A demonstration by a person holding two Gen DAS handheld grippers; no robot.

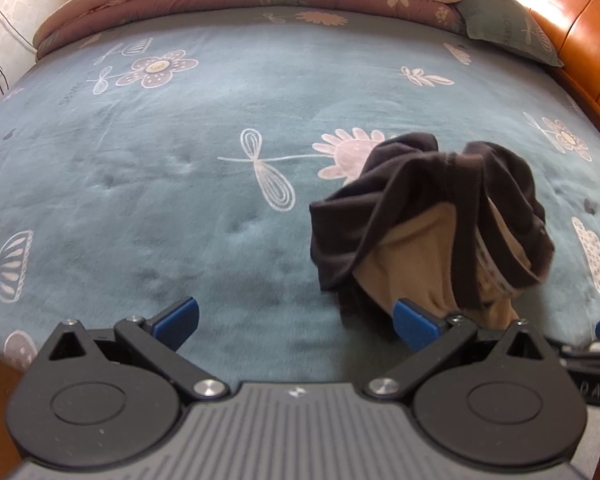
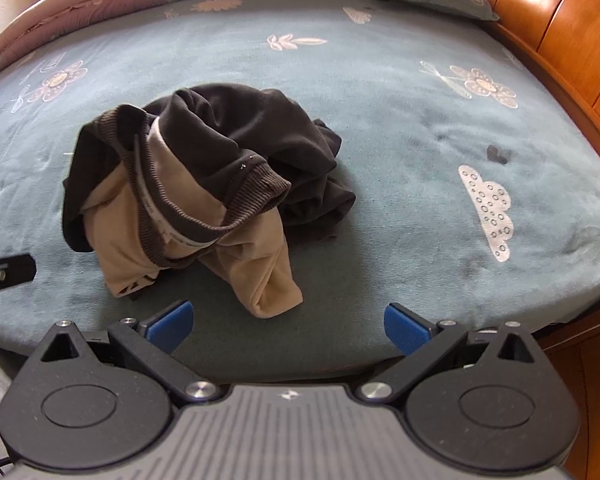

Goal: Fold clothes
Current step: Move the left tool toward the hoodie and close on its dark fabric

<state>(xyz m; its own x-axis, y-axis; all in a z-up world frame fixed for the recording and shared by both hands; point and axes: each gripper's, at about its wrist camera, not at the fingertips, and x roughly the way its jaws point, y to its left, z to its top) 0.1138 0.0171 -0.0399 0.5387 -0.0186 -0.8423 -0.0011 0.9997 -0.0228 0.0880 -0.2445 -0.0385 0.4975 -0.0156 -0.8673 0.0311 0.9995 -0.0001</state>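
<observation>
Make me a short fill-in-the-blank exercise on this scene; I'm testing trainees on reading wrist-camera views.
1. The crumpled garment is dark brown outside and ____ inside.
2. Both the left gripper and the right gripper are ____.
3. The garment lies on a teal ____ printed with flowers.
4. The fingers have pads coloured ____.

Missing words: tan; open; bedspread; blue
</observation>
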